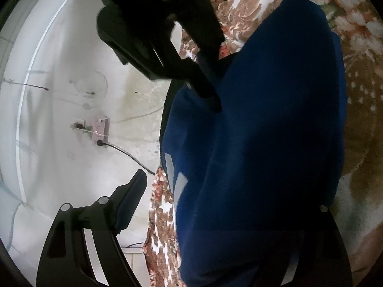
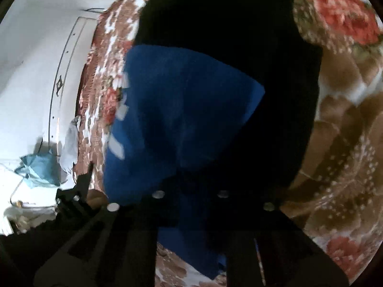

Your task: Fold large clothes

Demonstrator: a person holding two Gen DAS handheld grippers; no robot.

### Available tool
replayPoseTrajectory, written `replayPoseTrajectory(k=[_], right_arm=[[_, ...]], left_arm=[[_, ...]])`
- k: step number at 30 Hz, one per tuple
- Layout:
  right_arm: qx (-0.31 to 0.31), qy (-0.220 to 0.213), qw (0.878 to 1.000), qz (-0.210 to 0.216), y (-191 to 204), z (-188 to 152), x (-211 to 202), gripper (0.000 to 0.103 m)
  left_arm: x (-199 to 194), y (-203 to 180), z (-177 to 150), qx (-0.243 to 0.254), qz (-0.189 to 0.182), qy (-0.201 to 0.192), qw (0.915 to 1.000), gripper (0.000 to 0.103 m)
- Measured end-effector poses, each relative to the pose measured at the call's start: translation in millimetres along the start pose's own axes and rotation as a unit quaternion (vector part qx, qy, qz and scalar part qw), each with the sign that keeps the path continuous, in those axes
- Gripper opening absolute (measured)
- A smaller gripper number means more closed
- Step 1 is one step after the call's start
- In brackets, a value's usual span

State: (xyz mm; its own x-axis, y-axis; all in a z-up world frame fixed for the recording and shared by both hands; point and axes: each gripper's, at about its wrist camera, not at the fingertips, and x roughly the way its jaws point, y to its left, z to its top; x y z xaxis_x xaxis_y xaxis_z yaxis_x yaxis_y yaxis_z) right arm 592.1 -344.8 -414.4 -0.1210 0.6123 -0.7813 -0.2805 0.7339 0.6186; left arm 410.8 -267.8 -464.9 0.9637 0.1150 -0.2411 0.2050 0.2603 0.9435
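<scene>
Blue garment (image 2: 182,110) sits pinched in right hand-held gripper (image 2: 191,198).

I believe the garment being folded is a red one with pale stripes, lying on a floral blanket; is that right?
Not quite: the garment is blue, not red. The rest stands: it has pale stripes and it lies on the floral blanket. The left wrist view shows all of this.

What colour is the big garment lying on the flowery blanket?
Deep blue garment with pale grey patches, clearest in the left wrist view.
</scene>
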Motion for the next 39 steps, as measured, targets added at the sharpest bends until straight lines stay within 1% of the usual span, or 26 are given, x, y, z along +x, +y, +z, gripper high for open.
replayPoseTrajectory(k=[2, 4, 6, 8, 9, 10, 13, 16, 18, 19, 21, 22, 23, 24, 25, 26, 27, 28, 30, 31, 32, 33, 34, 36, 38, 39], right_arm=[[-0.001, -0.014, 1.0, -0.017, -1, 1, -20, 0.008], [-0.001, -0.024, 0.999, -0.034, -4, 4, -39, 0.007], [0.0, -0.025, 0.998, -0.051, -10, 6, -60, 0.007], [-0.007, -0.022, 0.997, -0.074, -15, 5, -70, 0.007], [-0.01, -0.016, 0.996, -0.088, -20, 3, -69, 0.007], [-0.002, -0.01, 0.996, -0.094, -28, 0, -64, 0.007], [0.032, 0.005, 0.995, -0.095, -58, -5, -37, 0.008], [0.062, -0.001, 0.995, -0.08, -84, -9, -9, 0.009], [0.074, -0.006, 0.994, -0.081, -89, -11, 0, 0.01], [0.068, -0.008, 0.994, -0.087, -86, -12, 0, 0.011], [0.054, -0.008, 0.994, -0.099, -75, -13, -6, 0.017], [0.049, -0.006, 0.993, -0.104, -69, -13, -10, 0.02], [0.045, -0.005, 0.993, -0.114, -62, -13, -15, 0.031], [0.039, -0.009, 0.991, -0.127, -52, -13, -24, 0.035], [0.033, -0.014, 0.99, -0.133, -44, -12, -30, 0.037], [0.027, -0.022, 0.99, -0.139, -35, -11, -37, 0.046], [0.02, -0.04, 0.989, -0.141, -21, -8, -48, 0.057], [0.012, -0.062, 0.989, -0.137, -7, -4, -58, 0.062], [-0.003, -0.1, 0.986, -0.133, 16, 5, -72, 0.08], [-0.007, -0.117, 0.984, -0.133, 26, 10, -77, 0.085], [-0.01, -0.144, 0.981, -0.131, 36, 19, -80, 0.092], [-0.009, -0.16, 0.978, -0.132, 39, 27, -81, 0.092], [-0.005, -0.167, 0.976, -0.138, 43, 34, -76, 0.092], [0.016, -0.182, 0.971, -0.155, 32, 56, -68, 0.092], [0.038, -0.186, 0.967, -0.171, 16, 76, -56, 0.092], [0.048, -0.185, 0.963, -0.188, 5, 86, -46, 0.092]], left_arm=[[-4, 4, 0, -0.004, -0.002, -0.006, 1.0, 0.086], [-11, 11, 1, -0.014, -0.01, -0.013, 0.9998, 0.086], [-22, 19, 2, -0.027, -0.033, -0.03, 0.9986, 0.086], [-35, 28, 5, -0.041, -0.054, -0.046, 0.9966, 0.087], [-44, 35, 6, -0.056, -0.073, -0.054, 0.9943, 0.089], [-49, 38, 5, -0.063, -0.082, -0.057, 0.993, 0.091], [-67, 56, -1, -0.098, -0.113, -0.063, 0.9867, 0.091], [-69, 74, -13, -0.134, -0.128, -0.055, 0.9812, 0.091], [-62, 89, -21, -0.163, -0.125, -0.039, 0.9778, 0.091], [-56, 93, -24, -0.174, -0.122, -0.028, 0.9766, 0.091], [-42, 102, -26, -0.192, -0.12, -0.015, 0.974, 0.091], [-34, 107, -26, -0.204, -0.122, -0.012, 0.9713, 0.091], [-28, 108, -24, -0.216, -0.123, -0.011, 0.9687, 0.091], [-20, 111, -23, -0.229, -0.127, -0.011, 0.965, 0.091], [-9, 112, -22, -0.252, -0.142, -0.008, 0.9571, 0.092], [-2, 110, -21, -0.264, -0.152, -0.004, 0.9526, 0.092], [5, 108, -22, -0.275, -0.165, 0.003, 0.9472, 0.092], [15, 101, -23, -0.284, -0.187, 0.011, 0.9402, 0.092], [24, 83, -22, -0.274, -0.213, 0.022, 0.9374, 0.092], [25, 75, -22, -0.267, -0.225, 0.027, 0.9367, 0.092], [25, 65, -22, -0.26, -0.234, 0.03, 0.9364, 0.092], [22, 52, -22, -0.253, -0.251, 0.029, 0.9339, 0.092], [20, 46, -22, -0.25, -0.261, 0.027, 0.932, 0.092], [12, 32, -21, -0.254, -0.254, 0.027, 0.9328, 0.092], [11, 30, -22, -0.27, -0.253, 0.032, 0.9284, 0.092], [10, 33, -22, -0.28, -0.254, 0.033, 0.9254, 0.092]])
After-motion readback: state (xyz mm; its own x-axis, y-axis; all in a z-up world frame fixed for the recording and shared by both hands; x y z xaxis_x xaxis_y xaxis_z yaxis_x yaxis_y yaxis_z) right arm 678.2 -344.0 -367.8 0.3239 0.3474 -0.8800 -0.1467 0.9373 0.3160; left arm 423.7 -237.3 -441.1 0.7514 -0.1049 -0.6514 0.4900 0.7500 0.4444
